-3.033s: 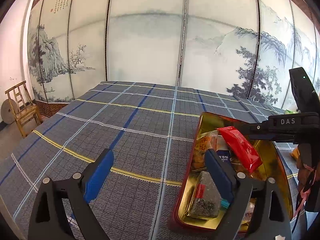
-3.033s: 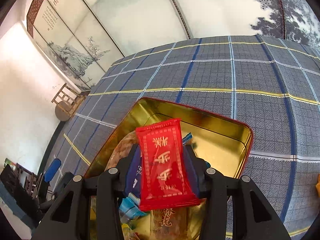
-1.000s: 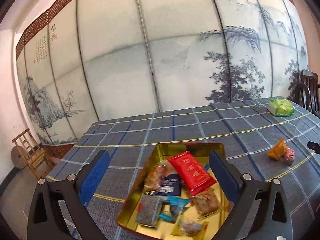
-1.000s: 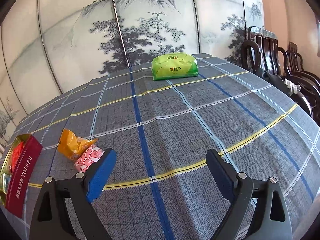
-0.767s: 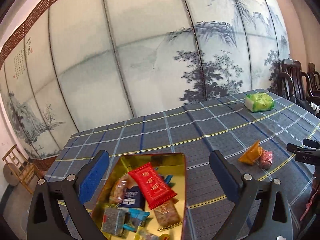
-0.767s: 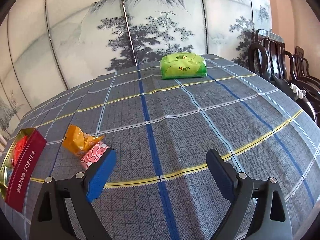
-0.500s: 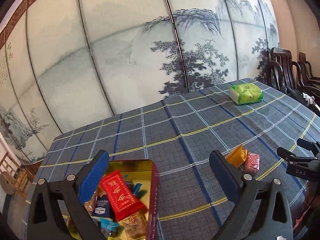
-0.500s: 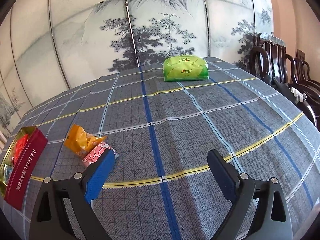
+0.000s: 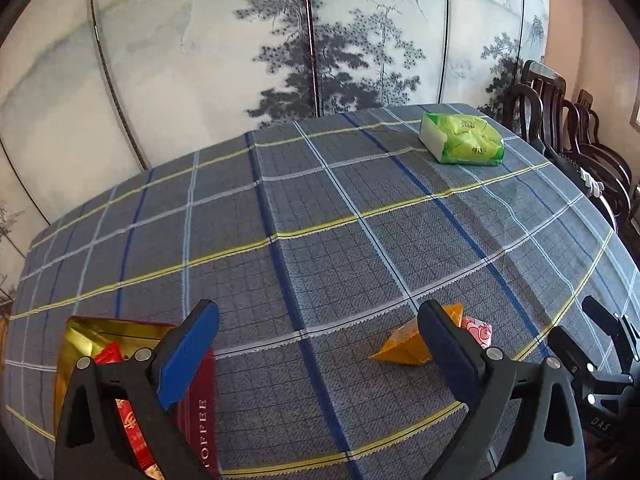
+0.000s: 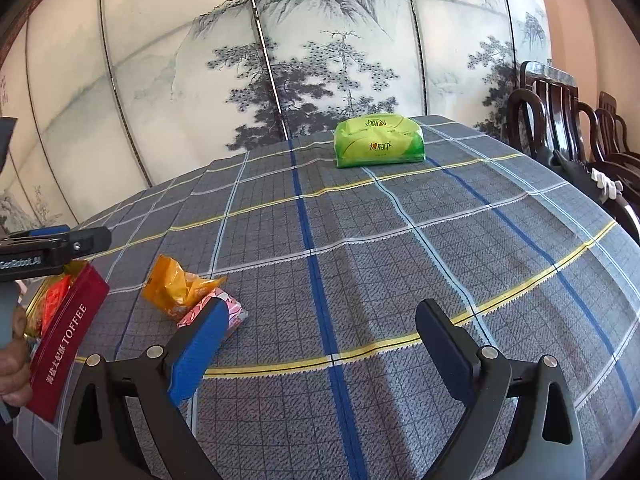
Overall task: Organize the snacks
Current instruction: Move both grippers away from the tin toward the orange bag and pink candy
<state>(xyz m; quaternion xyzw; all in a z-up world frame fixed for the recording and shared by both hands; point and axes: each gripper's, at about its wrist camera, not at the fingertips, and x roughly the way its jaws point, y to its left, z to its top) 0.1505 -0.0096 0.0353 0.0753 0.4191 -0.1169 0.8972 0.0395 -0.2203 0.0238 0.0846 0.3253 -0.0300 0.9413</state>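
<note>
Snacks still loose: orange packet [image 10: 176, 284] and pink packet [image 10: 218, 307] lie touching on the tablecloth [image 10: 360, 240], beside the toffee tin [image 10: 66, 344]. Left gripper [image 9: 320, 356] has swung from the tin toward them, empty, spread wide. Right gripper [image 10: 320, 344] gapes empty, holding position.
</note>
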